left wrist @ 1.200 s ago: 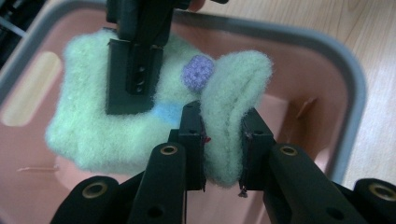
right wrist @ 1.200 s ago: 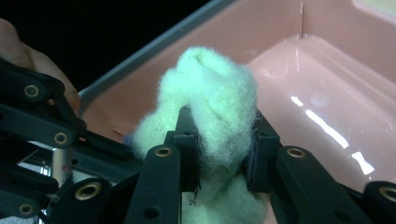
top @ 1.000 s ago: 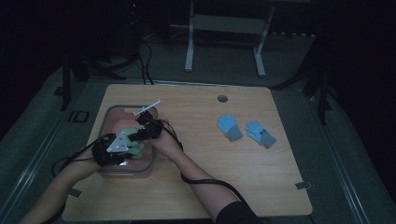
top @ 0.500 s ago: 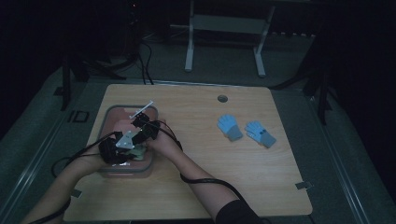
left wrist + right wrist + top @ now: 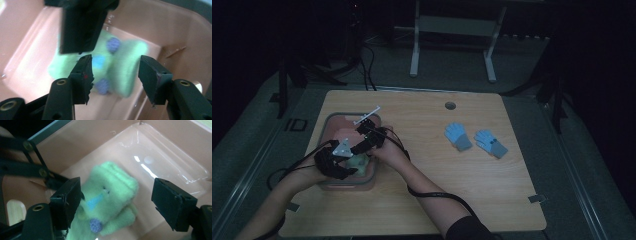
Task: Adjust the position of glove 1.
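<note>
Two blue gloves (image 5: 475,139) lie well apart on the surface (image 5: 437,200). We see a green glove (image 5: 110,195) inside the pink tub (image 5: 332,125). Left gripper (image 5: 115,75) and right gripper (image 5: 117,202) jaws spread wide above it, pinching nothing.

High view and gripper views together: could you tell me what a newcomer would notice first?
Probably the pale green glove with blue dots, lying in the pink tub at the table's left. Both grippers, left and right, hang over it with jaws open. A blue pair of gloves lies apart at the table's right.
</note>
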A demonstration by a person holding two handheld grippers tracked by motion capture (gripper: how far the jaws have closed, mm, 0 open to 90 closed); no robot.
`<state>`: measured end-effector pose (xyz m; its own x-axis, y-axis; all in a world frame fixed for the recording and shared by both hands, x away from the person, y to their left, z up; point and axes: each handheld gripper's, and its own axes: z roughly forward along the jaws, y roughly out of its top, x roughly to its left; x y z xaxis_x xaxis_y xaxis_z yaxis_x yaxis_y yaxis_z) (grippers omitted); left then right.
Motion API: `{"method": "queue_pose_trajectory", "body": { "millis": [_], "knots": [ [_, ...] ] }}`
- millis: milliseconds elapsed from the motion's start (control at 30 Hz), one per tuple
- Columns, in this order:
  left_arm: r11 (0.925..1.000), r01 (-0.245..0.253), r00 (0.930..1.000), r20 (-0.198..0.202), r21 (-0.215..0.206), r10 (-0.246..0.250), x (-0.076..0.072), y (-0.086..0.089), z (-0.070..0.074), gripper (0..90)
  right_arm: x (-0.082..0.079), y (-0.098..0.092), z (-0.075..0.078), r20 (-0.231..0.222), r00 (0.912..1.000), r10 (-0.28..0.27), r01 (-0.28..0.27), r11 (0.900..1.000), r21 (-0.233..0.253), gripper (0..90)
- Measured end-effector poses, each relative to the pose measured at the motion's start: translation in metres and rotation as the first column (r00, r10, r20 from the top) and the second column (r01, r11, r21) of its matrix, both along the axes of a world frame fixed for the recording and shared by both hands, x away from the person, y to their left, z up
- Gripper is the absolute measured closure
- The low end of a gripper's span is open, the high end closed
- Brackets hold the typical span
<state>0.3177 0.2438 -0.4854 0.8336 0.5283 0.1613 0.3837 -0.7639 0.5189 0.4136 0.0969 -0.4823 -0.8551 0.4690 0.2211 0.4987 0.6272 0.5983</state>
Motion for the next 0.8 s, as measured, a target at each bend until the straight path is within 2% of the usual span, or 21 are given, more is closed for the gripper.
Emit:
{"method": "queue_pose_trajectory", "body": {
  "millis": [67,133,200,233,367,467,500,533,633,667,800],
  "knots": [
    [0.9998,-0.019,0.9997,0.015,0.004,0.019,-0.003,0.002,0.003,40.7,0.0,-0.003,0.002,-0.002,1.0,-0.002,0.002,1.0,0.01,19.8],
    [0.999,-0.043,0.9989,0.018,-0.01,0.043,-0.005,0.003,0.006,37.0,0.0,-0.006,0.005,-0.009,0.9999,0.005,-0.005,1.0,0.03,17.2],
    [0.9984,-0.055,0.9982,0.022,-0.013,0.055,-0.006,0.004,0.007,36.9,0.0,-0.009,0.006,-0.009,0.9999,0.005,-0.005,0.999,0.041,17.1],
    [0.9977,-0.063,0.9977,0.024,-0.026,0.064,-0.008,0.004,0.011,36.8,-0.001,-0.012,0.01,-0.002,0.9998,0.017,-0.017,0.998,0.053,14.0],
    [0.9944,-0.081,0.9962,0.028,-0.068,0.083,-0.011,0.0,0.018,36.7,-0.004,-0.021,0.015,0.0,0.9996,0.03,-0.03,0.996,0.079,14.1],
    [0.993,-0.081,0.9961,0.028,-0.085,0.084,-0.012,-0.004,0.022,36.8,-0.006,-0.027,0.018,0.001,0.9996,0.028,-0.028,0.996,0.089,14.1],
    [0.9926,-0.076,0.9966,0.026,-0.094,0.079,-0.012,-0.006,0.023,36.8,-0.008,-0.034,0.021,0.005,0.9996,0.027,-0.027,0.995,0.097,14.1],
    [0.9904,-0.076,0.9968,0.014,-0.115,0.079,-0.012,-0.01,0.024,36.8,-0.008,-0.038,0.023,0.01,0.9996,0.025,-0.026,0.995,0.101,14.2],
    [0.991,-0.067,0.9977,0.004,-0.116,0.068,-0.013,-0.016,0.024,36.9,-0.01,-0.049,0.025,0.02,0.9995,0.023,-0.024,0.995,0.101,14.2],
    [0.9913,-0.062,0.998,-0.016,-0.116,0.061,-0.012,-0.023,0.024,36.9,-0.011,-0.052,0.026,0.026,0.9994,0.023,-0.026,0.995,0.099,14.2],
    [0.9911,-0.057,0.9982,-0.026,-0.121,0.054,-0.011,-0.035,0.024,37.1,-0.013,-0.066,0.026,0.034,0.9992,0.021,-0.024,0.996,0.088,14.2]
  ]
}}
